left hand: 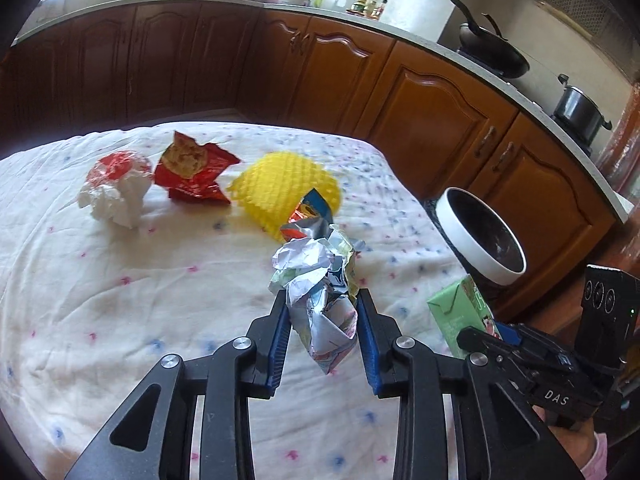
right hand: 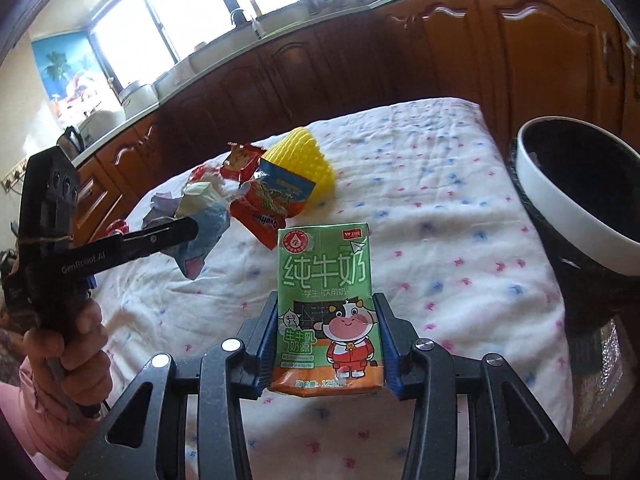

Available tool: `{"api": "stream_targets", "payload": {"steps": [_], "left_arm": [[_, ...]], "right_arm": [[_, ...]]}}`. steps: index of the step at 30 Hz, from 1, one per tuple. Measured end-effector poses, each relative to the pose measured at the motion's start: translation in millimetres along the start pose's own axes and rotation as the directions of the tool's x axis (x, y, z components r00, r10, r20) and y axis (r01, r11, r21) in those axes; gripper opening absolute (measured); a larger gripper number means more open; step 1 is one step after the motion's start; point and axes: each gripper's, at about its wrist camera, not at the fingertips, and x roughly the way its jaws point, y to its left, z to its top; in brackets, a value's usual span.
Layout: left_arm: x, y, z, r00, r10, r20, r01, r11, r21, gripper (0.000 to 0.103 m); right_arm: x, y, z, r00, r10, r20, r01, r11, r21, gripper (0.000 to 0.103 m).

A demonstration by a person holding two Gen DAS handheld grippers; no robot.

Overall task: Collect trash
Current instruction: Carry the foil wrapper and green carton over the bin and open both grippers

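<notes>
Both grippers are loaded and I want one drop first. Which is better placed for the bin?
Right. The right gripper holds the milk carton right beside the bin; the left gripper, with crumpled paper, is farther away.

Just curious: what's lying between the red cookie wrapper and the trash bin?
The yellow foam net and an orange snack wrapper lie between the red cookie wrapper and the trash bin, in the left wrist view.

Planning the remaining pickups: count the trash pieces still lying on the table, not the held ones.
4: a white tissue wad far left, a red cookie wrapper beside it, a yellow foam net, and an orange wrapper against the net. More may be hidden.
</notes>
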Motion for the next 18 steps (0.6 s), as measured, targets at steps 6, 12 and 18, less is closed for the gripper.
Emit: {"api": "stream_targets", "payload": {"steps": [6,12,18], "left_arm": [[19,-32,3,0.998,-0.051,-0.033,0.053,0.997,0.061,0.030],[38,-62,13,0.995,-0.090,-0.053,0.096,0.989,0.114,0.030],[59,-88,24,0.992,-0.110,-0.067,0.120,0.980,0.161,0.030]], "right_arm": [[-24,-29,5,0.997,-0.045,0.060,0.040,0.996,0.080,0.044],[-47,-58,9,0.990,-0.094,0.107,0.080,0.988,0.129,0.044],[-62,-81,14,0.982,-0.125,0.141,0.101,0.981,0.164,0.044]]}}
